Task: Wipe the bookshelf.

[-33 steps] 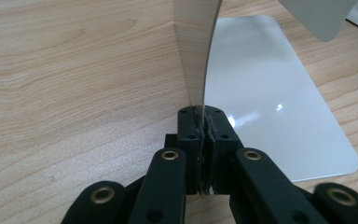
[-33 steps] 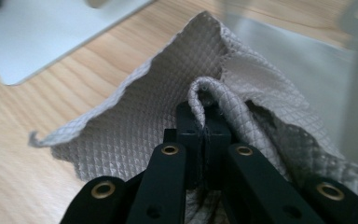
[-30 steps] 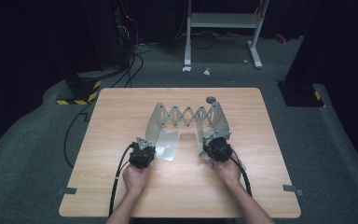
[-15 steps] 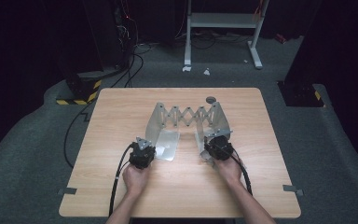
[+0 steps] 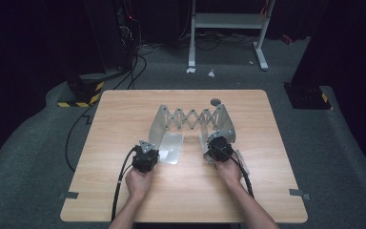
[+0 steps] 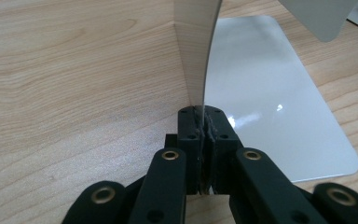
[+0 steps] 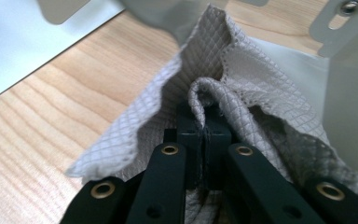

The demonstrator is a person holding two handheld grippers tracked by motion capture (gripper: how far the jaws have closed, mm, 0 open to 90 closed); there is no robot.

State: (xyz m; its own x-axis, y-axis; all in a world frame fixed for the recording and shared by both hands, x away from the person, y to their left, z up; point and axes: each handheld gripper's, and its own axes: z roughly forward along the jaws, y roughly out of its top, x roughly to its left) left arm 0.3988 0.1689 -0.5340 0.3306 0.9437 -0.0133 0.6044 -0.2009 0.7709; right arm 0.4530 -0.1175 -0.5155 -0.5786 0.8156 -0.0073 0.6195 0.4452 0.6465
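At centre frame on the table [image 5: 124, 114], the left hand-held gripper [image 6: 204, 122] pinches the metal rack's [image 5: 190, 119] upright plate; the right hand-held gripper [image 7: 204, 122] pinches a grey quilted cloth [image 7: 261, 93]. No readable writing.

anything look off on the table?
Only the grey cloth: it lies bunched and folded against the metal rack, pinched in the right gripper. The left gripper clamps the rack's upright plate edge.

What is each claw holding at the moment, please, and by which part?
The left claw pinches the upright plate's thin near edge. The right claw is shut on a bunched fold of the grey quilted cloth.
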